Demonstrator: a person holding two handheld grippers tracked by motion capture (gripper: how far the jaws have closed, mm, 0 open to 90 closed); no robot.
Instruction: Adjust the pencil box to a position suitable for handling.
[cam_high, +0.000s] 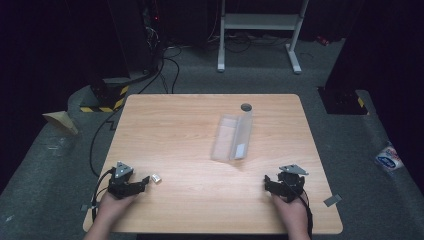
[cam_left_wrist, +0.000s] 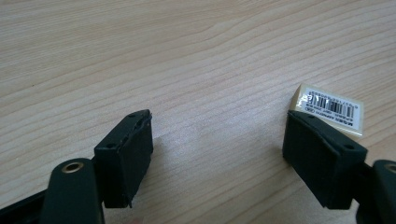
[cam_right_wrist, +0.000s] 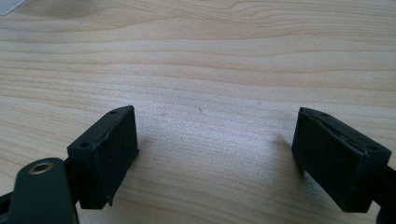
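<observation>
From above, I am resting the left gripper (cam_high: 131, 184) and right gripper (cam_high: 281, 186) near the table's (cam_high: 190, 135) front corners; a clear plastic case (cam_high: 233, 137) is lying mid-table. In the left gripper view, jaws are gaping wide, a small barcoded eraser (cam_left_wrist: 330, 109) just beyond one. In the right gripper view, jaws are spreading wide over bare wood.

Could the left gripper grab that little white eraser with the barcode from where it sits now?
Probably yes. The left gripper has its jaws wide open, and the eraser lies flat on the table just beyond one jaw tip, off to the side of the gap. Nothing blocks it; a small sideways shift should line it up.
</observation>
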